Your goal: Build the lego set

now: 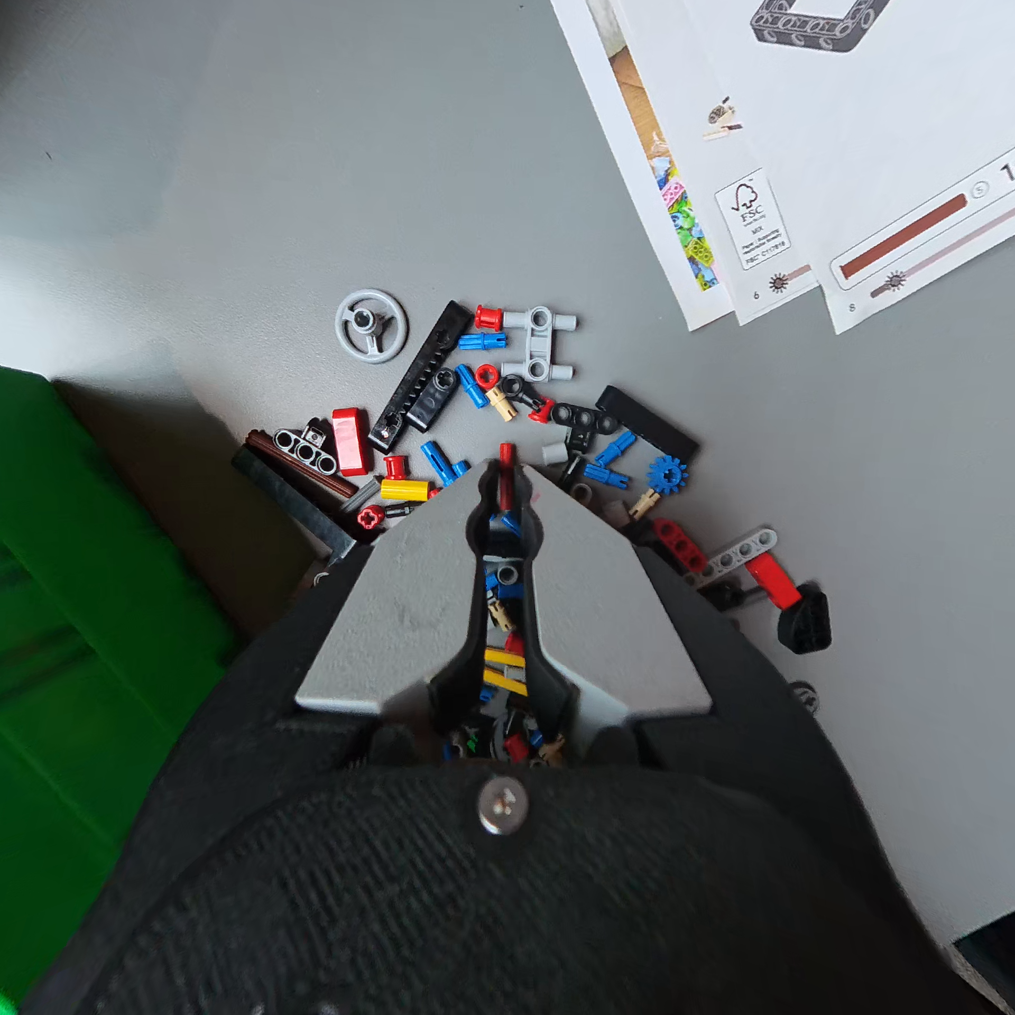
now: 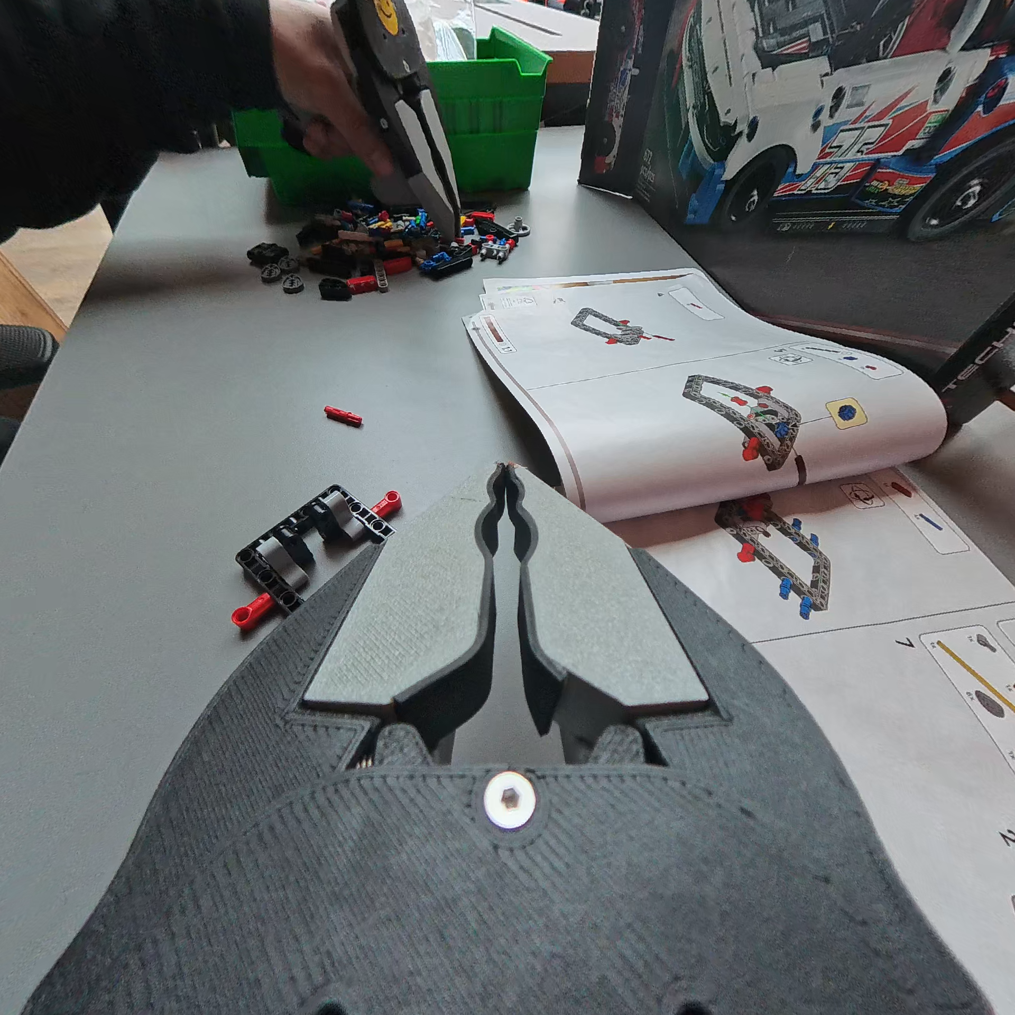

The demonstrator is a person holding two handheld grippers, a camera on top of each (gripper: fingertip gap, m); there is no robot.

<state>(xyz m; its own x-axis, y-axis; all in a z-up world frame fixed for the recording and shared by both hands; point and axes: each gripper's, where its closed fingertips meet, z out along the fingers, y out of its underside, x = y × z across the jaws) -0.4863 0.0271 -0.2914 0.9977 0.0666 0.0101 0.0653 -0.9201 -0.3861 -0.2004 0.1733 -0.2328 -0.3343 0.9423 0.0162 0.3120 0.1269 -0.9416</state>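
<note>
Left gripper [image 1: 506, 467]: fingers pinched on a red pin [image 1: 506, 475], tips down in the parts pile [image 1: 483, 417]; the pin's end pokes out past the tips.
Right gripper [image 2: 506, 467]: fingers pressed together, nothing between them, held over the table [image 2: 165, 384] near the manual's edge.
Parts pile: loose pieces on the grey table just beside the green bin [image 2: 494, 110]; a grey wheel [image 1: 372, 325], a blue gear [image 1: 667, 473] and a yellow tube [image 1: 403, 489] lie among the pins and beams.
Frame [image 2: 316, 541]: black, part-built, with grey pieces and red axle ends, flat on the table just left of the right gripper.
Spare pin [image 2: 343, 415]: red, alone on the table between the frame and the pile.
Manual [image 2: 686, 412]: open to the right, its near page curled over.
Box [image 2: 824, 137]: stands behind the manual, a race car pictured on it.
Hand [image 2: 324, 104]: holds the left gripper from above, dark sleeve behind it.
</note>
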